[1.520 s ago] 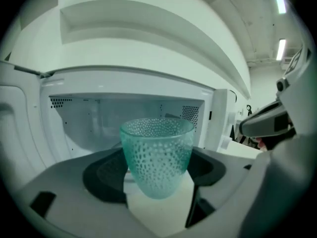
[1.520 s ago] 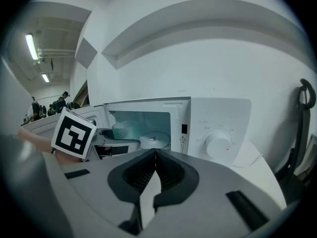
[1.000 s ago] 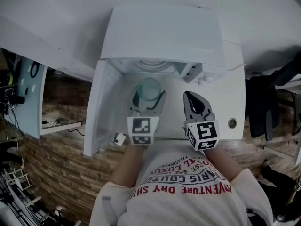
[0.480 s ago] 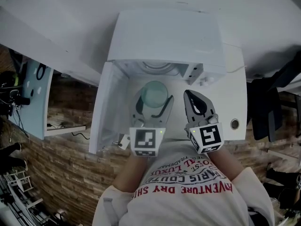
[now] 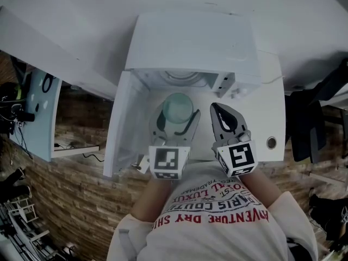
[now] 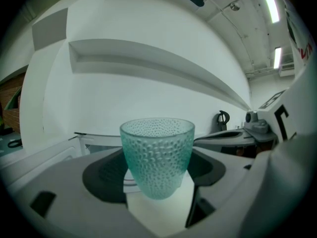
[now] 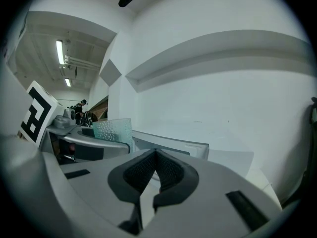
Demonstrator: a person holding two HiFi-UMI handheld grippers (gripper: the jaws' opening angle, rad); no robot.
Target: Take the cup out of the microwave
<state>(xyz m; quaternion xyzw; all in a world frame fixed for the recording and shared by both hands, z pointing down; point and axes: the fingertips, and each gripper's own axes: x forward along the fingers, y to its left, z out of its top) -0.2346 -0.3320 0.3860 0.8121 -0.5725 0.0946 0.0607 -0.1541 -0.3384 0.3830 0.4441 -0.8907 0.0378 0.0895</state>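
A teal dimpled glass cup (image 5: 178,107) (image 6: 157,155) stands upright between the jaws of my left gripper (image 5: 175,115) (image 6: 157,171), which is shut on it. The cup hangs in the air in front of the white microwave (image 5: 190,37), outside the cavity. The microwave door (image 5: 124,125) is swung open to the left. To the cup's right, my right gripper (image 5: 218,109) (image 7: 155,155) is shut with nothing in it. In the right gripper view the cup (image 7: 113,130) shows at the left, beyond the left gripper (image 7: 84,144).
The glass turntable (image 5: 179,78) shows inside the open cavity. The microwave stands on a white counter (image 5: 269,113) with a round grommet (image 5: 271,142). A dark chair (image 5: 305,125) is at the right; a brick-faced front lies below the counter edge.
Both grippers rose a little, the left one lifting the cup with it, then held still over the last half second. Jaws unchanged.
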